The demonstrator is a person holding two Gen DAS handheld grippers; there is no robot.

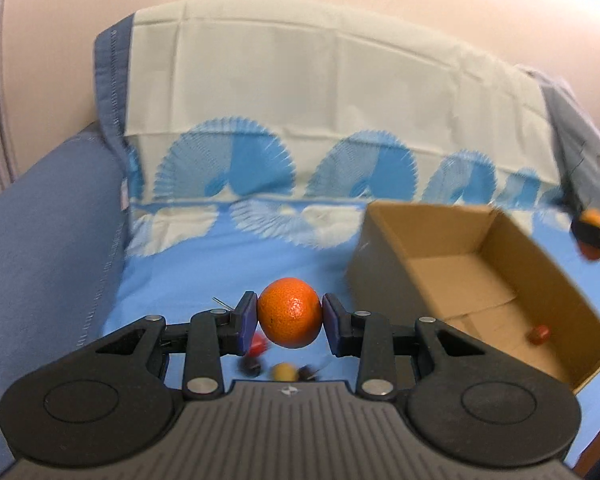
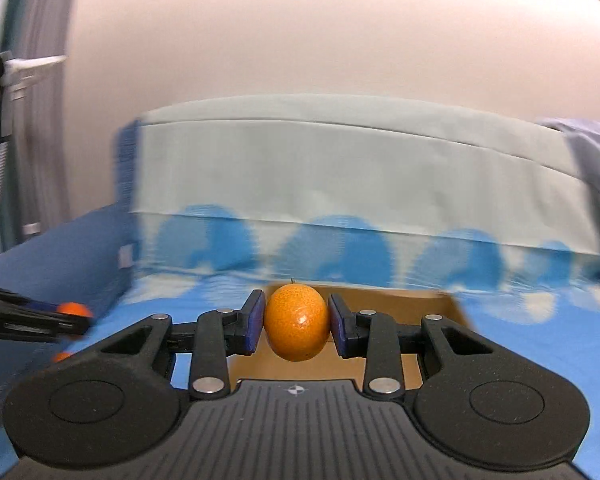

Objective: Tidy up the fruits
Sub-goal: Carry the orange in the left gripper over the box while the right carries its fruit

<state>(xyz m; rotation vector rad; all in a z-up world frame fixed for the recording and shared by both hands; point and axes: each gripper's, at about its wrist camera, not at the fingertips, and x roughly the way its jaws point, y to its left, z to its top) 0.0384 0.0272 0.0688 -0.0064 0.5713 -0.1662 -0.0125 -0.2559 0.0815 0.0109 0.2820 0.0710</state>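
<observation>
My left gripper point(image 1: 290, 318) is shut on a deep orange tangerine point(image 1: 290, 312), held above the blue sheet to the left of an open cardboard box point(image 1: 512, 240). A small red fruit point(image 1: 539, 334) lies in the box. My right gripper point(image 2: 297, 324) is shut on a lighter orange tangerine point(image 2: 297, 322), held over the near edge of the same box point(image 2: 432, 300). The right gripper also shows blurred in the left wrist view point(image 1: 592, 228), past the box. The left gripper shows in the right wrist view point(image 2: 66, 316) at far left.
Small fruits lie on the sheet under the left gripper: a red one point(image 1: 258, 345), a yellow one point(image 1: 283, 371) and dark ones point(image 1: 252, 366). A blue sofa arm point(image 1: 48, 240) rises at left. A sheet-draped backrest point(image 1: 320, 92) stands behind, against a wall.
</observation>
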